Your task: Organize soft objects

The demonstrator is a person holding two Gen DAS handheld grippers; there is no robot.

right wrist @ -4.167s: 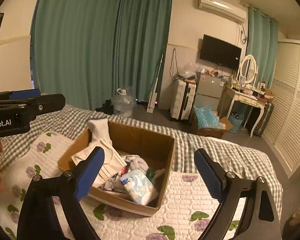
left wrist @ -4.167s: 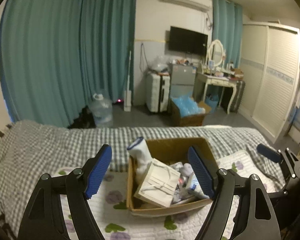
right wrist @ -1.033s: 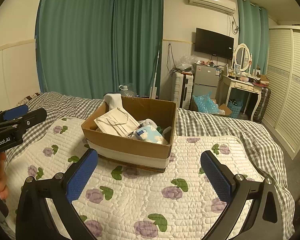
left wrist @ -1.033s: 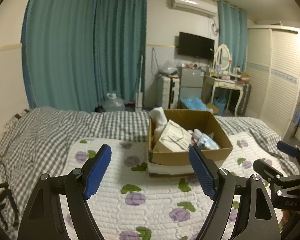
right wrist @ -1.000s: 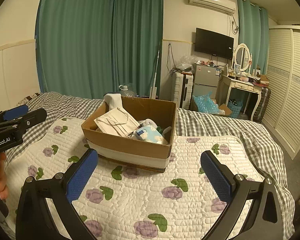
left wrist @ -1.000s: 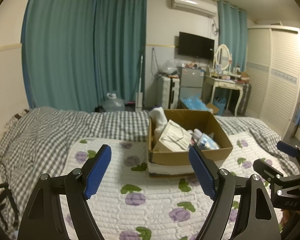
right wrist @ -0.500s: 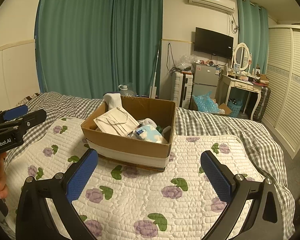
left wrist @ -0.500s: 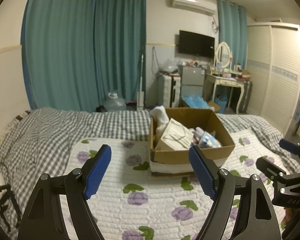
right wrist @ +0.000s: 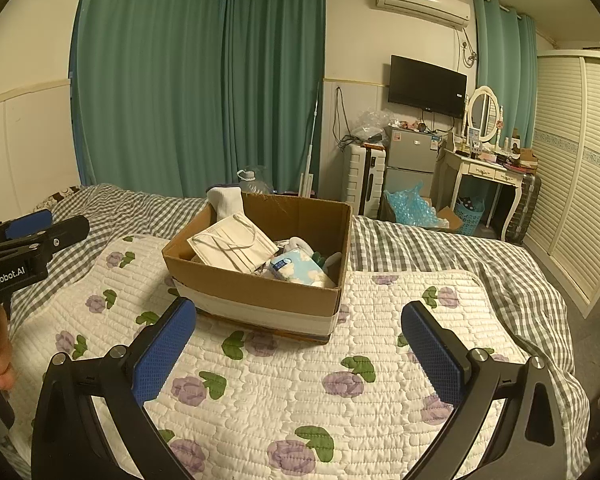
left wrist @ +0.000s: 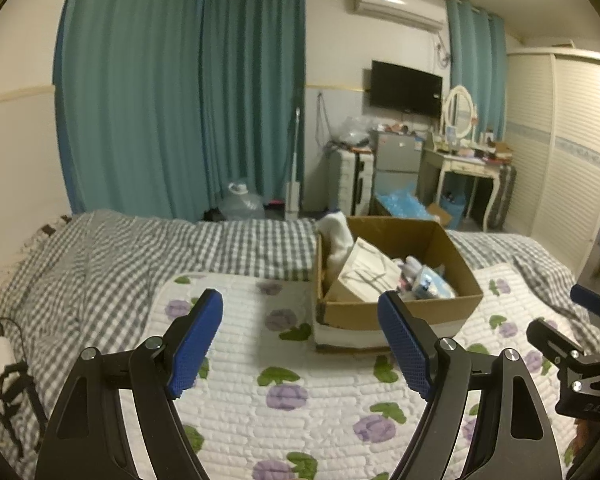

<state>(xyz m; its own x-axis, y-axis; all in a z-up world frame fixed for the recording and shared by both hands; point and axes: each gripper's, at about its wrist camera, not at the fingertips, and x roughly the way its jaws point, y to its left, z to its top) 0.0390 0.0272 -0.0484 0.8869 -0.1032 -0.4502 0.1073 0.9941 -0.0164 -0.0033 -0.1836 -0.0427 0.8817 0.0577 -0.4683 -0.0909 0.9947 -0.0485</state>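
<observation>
Two claws were nearest the cameras, both spread wide and holding nothing: the left claw [left wrist: 300,338] and the right claw [right wrist: 298,354] hung low over the flowered quilt [right wrist: 284,392], level and aimed at the box, likely so either could reach in. Past them, the cardboard box [right wrist: 256,288] sat on the quilt where it meets the checked bedspread [right wrist: 432,248], open top up, so contents stayed reachable. Inside lay the soft things: face masks [right wrist: 232,248] propped on the near-left corner, a tissue pack [right wrist: 296,268] at right, a white sock [right wrist: 226,198] upright against the far-left wall, small items between too jumbled to name. This fit soft things gathered in, or waiting to be sorted out. Farther off stood the teal curtains [right wrist: 204,80].
</observation>
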